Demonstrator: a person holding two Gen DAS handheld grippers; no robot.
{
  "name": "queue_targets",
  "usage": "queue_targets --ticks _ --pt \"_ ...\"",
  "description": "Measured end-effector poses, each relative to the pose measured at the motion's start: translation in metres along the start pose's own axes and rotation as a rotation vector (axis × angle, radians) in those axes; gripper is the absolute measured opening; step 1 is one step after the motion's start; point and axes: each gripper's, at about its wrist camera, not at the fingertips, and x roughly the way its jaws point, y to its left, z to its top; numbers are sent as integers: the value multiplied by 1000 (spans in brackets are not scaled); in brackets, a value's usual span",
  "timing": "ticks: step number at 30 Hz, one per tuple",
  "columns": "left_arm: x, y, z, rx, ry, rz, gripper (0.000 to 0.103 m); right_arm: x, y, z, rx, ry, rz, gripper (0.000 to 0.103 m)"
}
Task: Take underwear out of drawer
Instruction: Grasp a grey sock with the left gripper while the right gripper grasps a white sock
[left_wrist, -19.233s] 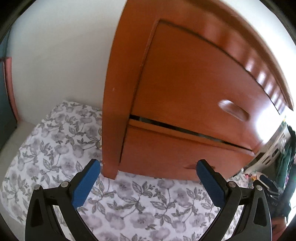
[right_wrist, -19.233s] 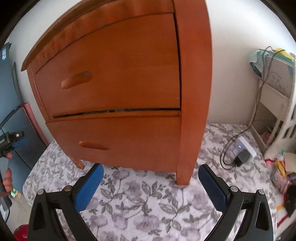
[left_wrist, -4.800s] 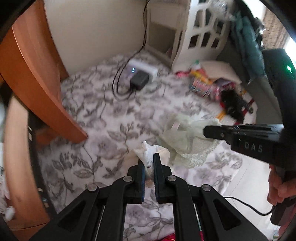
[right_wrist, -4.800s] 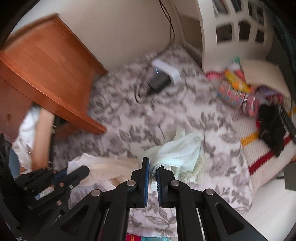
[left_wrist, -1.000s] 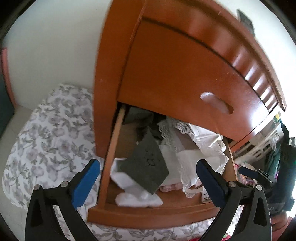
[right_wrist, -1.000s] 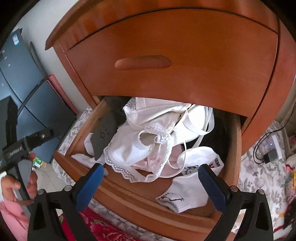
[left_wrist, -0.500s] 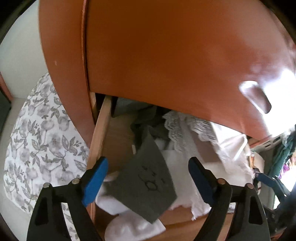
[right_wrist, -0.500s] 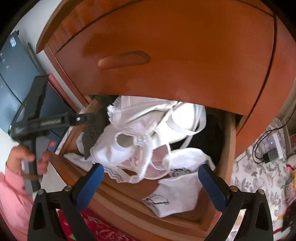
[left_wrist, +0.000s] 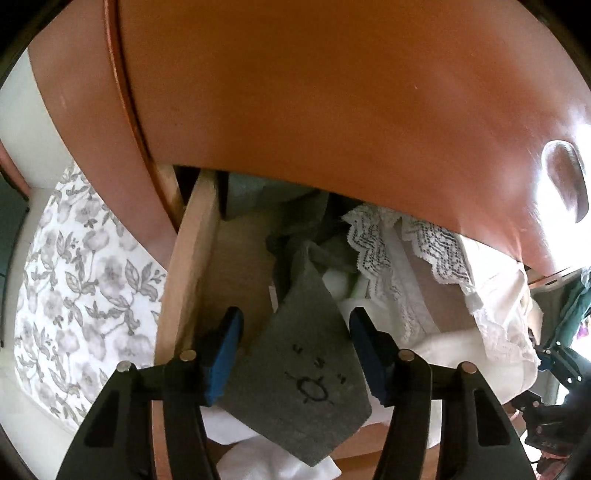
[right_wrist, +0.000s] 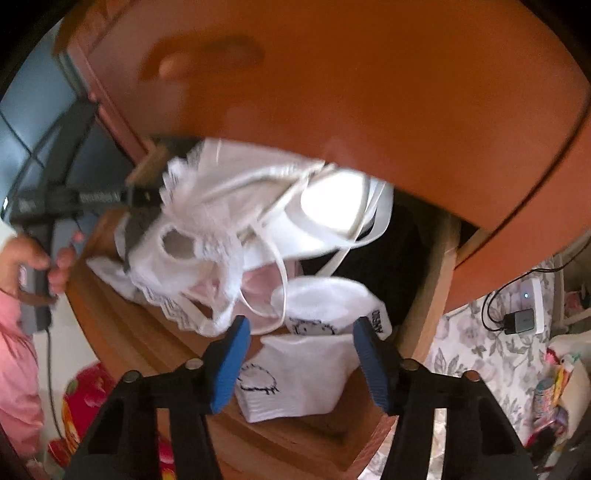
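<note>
The lower drawer (left_wrist: 184, 280) of the orange wooden nightstand stands pulled out, full of clothes. My left gripper (left_wrist: 293, 332) is open inside it, its blue pads either side of a grey garment (left_wrist: 303, 373) with a small drawn face. White lace underwear (left_wrist: 388, 258) lies just right of it. My right gripper (right_wrist: 301, 339) is open over white socks (right_wrist: 303, 373) with a cartoon print, just below a tangle of white lace underwear and bra straps (right_wrist: 229, 206). In the right wrist view the left gripper's black body (right_wrist: 66, 199) reaches in from the left, held by a hand.
The closed upper drawer front (left_wrist: 332, 92) overhangs the open drawer closely, its handle (right_wrist: 207, 55) above. A floral bedsheet (left_wrist: 74, 295) lies left of the nightstand. A white power strip with black charger (right_wrist: 524, 314) sits on the sheet at right. A pink sleeve (right_wrist: 14, 354) is at the left edge.
Both grippers have moved forward and down into the open drawer and narrowed their opening. The left now straddles the grey garment; the right has closed in on the white socks.
</note>
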Motion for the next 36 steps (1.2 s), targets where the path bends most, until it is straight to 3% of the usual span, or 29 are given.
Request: queue_targets --ticks 6,13,15,19,21,26,29,36 --pt "7 -4 5 17 22 16 61 22 -4 6 -2 78 -22 56" --pt "12 -4 8 29 32 30 51 39 -3 2 -8 125 -32 50" --pt "11 -3 8 22 27 31 48 41 -5 0 3 127 -31 46" --pt "11 3 4 2 10 19 30 47 -12 -6 31 129 -35 34" --pt "14 7 2 -23 24 -33 20 49 -15 -9 41 122 -34 29" --pt "13 16 0 -50 2 -64 18 47 -25 -13 71 96 -29 10" --pt "10 16 -2 -33 -20 -62 17 41 -32 -16 71 79 -22 3" --pt "7 21 -6 -46 -40 -83 12 21 -45 -20 63 38 8 2"
